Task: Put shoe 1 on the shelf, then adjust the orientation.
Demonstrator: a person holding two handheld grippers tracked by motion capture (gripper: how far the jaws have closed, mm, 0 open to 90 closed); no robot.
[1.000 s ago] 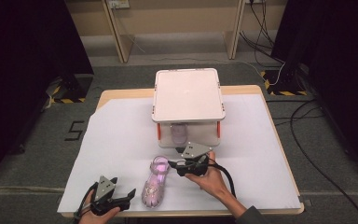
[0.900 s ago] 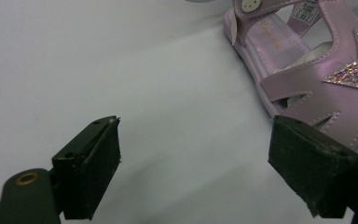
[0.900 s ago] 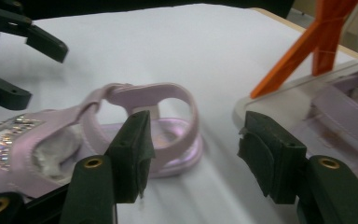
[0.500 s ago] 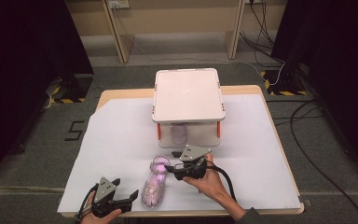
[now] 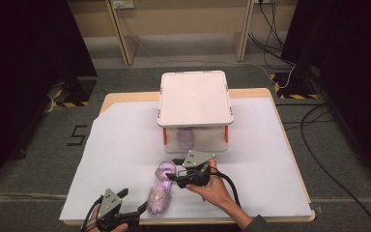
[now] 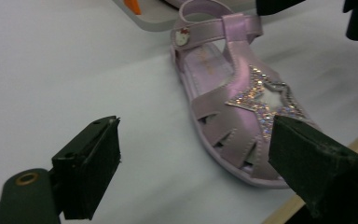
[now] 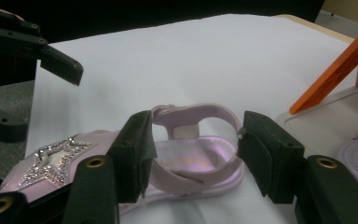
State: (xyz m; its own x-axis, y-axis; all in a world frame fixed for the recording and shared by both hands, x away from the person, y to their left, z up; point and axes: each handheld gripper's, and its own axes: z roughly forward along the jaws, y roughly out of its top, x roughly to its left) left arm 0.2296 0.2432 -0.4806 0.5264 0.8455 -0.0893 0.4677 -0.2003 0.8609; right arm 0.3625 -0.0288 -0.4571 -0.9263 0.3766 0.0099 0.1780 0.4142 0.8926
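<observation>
A pink child's sandal (image 5: 159, 192) with a glittery star lies on the white sheet, toe toward the table's front edge. My right gripper (image 5: 172, 169) is open, and in the right gripper view its jaws straddle the sandal's heel strap (image 7: 193, 119) with a gap on each side. My left gripper (image 5: 134, 200) is open beside the toe. In the left gripper view the sandal (image 6: 233, 107) lies between and beyond my jaws, and the right jaw overlaps its toe. A second sandal (image 5: 186, 137) sits inside the clear box (image 5: 194, 96).
The clear box has a white lid and orange latches (image 7: 345, 60) and stands at the table's middle back. The white sheet (image 5: 121, 145) covers most of the wooden table (image 5: 125, 96). The front table edge (image 6: 279, 212) is close to the sandal's toe.
My right gripper has shifted slightly left and toward me, closing in on the sandal's heel. The left gripper and the sandal have hardly moved.
</observation>
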